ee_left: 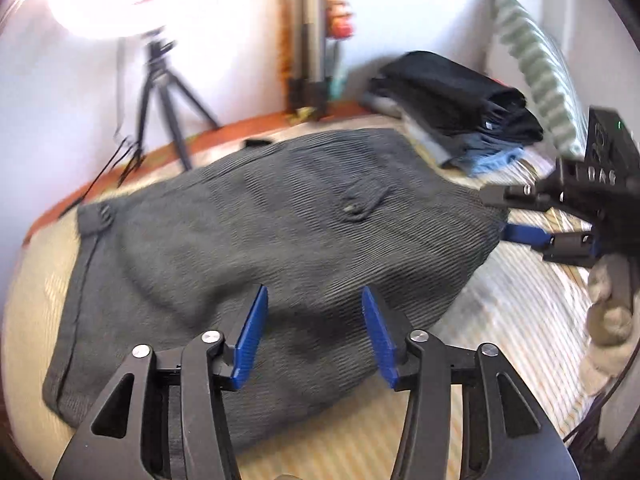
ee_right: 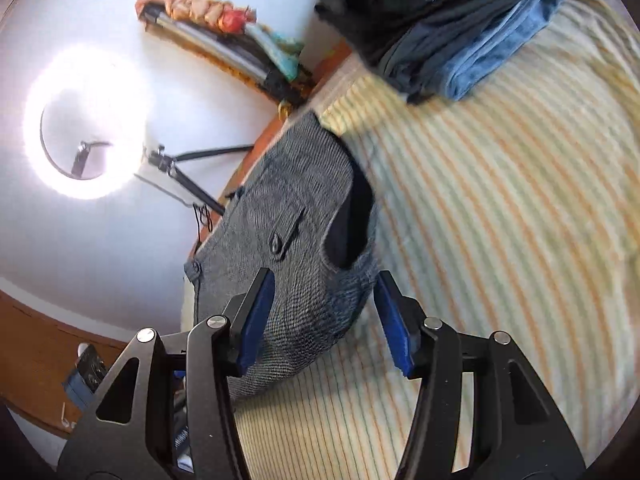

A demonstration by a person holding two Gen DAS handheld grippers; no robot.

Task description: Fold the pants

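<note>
**Grey pants lie folded on the bed, both tools spread wide**

The grey pants [ee_left: 256, 248] lie as a compact folded bundle on the striped bed cover [ee_left: 520, 320], filling the centre of the left wrist view; a buttoned pocket shows near the middle and a seam runs down the edge at 9 o'clock. The left hand-held gripper [ee_left: 314, 334] hovers over the near edge of the bundle at 6 o'clock, its blue pads apart and holding nothing. The right hand-held gripper [ee_right: 326, 320] sits at the bundle's end, at 3 o'clock in the left view, its fingers also spread, one over the fabric and one just beside its rounded edge; I cannot tell whether a pad touches the cloth.

The fold looks largely made, so the step in hand is probably one more fold or a tidy-up. To do it well, each tool should pinch all layers at an edge together, lift both ends level, and lay them square so the edges line up. The cloth is soft and textured; a shallow grip would catch only the top layer.

A stack of folded clothes [ee_left: 456, 108] waits at 1 o'clock, well apart from the pants.
</note>
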